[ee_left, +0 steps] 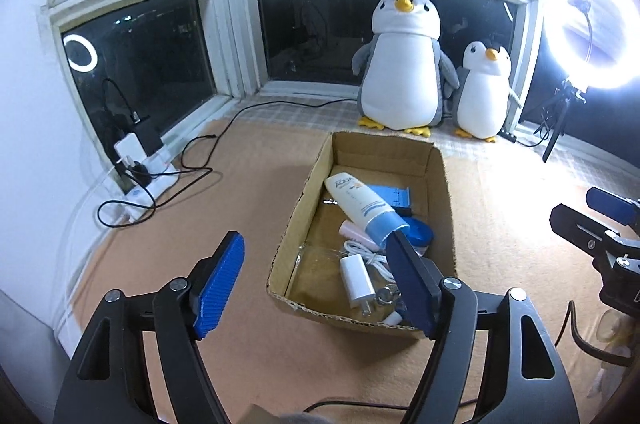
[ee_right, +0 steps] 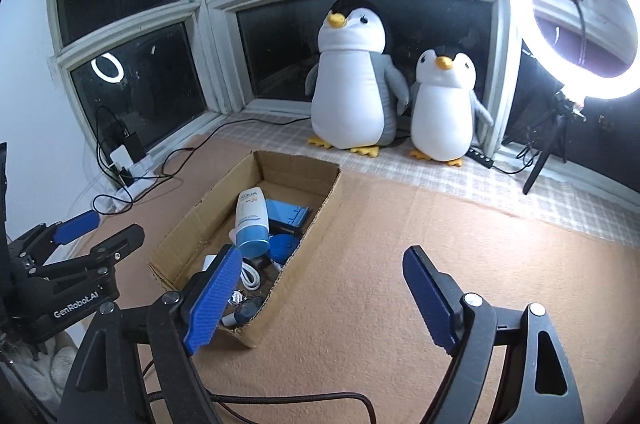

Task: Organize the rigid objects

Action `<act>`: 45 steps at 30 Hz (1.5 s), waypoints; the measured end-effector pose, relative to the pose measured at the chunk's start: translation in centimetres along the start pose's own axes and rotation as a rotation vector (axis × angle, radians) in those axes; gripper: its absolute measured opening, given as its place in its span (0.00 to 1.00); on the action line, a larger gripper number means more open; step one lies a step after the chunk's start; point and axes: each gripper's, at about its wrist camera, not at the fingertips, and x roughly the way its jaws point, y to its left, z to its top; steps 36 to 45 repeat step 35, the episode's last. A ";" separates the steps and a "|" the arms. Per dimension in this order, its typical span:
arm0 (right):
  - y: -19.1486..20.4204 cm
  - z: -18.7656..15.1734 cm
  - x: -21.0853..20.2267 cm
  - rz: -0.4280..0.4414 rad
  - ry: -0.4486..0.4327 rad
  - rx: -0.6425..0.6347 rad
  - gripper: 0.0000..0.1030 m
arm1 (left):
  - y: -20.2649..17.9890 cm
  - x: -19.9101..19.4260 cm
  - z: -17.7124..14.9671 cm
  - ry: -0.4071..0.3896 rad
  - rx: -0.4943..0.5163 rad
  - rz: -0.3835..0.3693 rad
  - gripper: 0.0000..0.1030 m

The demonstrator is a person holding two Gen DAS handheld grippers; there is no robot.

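An open cardboard box (ee_left: 296,199) (ee_right: 188,224) lies on the orange mat. Inside it rest a white sunscreen tube with a blue cap (ee_left: 360,203) (ee_right: 251,220), a blue flat stand (ee_left: 390,197) (ee_right: 289,215), a round blue item (ee_left: 420,230) (ee_right: 285,247), a pink piece (ee_left: 356,234), a white charger with cable (ee_left: 357,280) and small metal bits (ee_right: 237,298). My left gripper (ee_left: 316,288) hovers open over the box's near left corner, holding nothing. My right gripper (ee_right: 316,300) stands open over the box's near right side, also holding nothing. The left gripper (ee_right: 94,230) shows at the right wrist view's left edge.
Two plush penguins (ee_left: 404,63) (ee_left: 484,91) stand by the window at the back. A lit ring light on a tripod (ee_left: 588,27) (ee_right: 576,15) is at the far right. A power strip with chargers and black cables (ee_left: 148,175) lies at the left wall.
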 end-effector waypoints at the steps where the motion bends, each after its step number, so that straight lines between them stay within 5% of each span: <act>1: 0.0 0.0 -0.2 -0.005 -0.003 -0.002 0.78 | -0.1 -0.3 0.0 -0.003 0.002 -0.001 0.78; 45: -0.2 -0.5 -0.4 -0.028 0.000 0.004 0.83 | -0.9 -1.1 0.2 -0.002 0.012 -0.019 0.78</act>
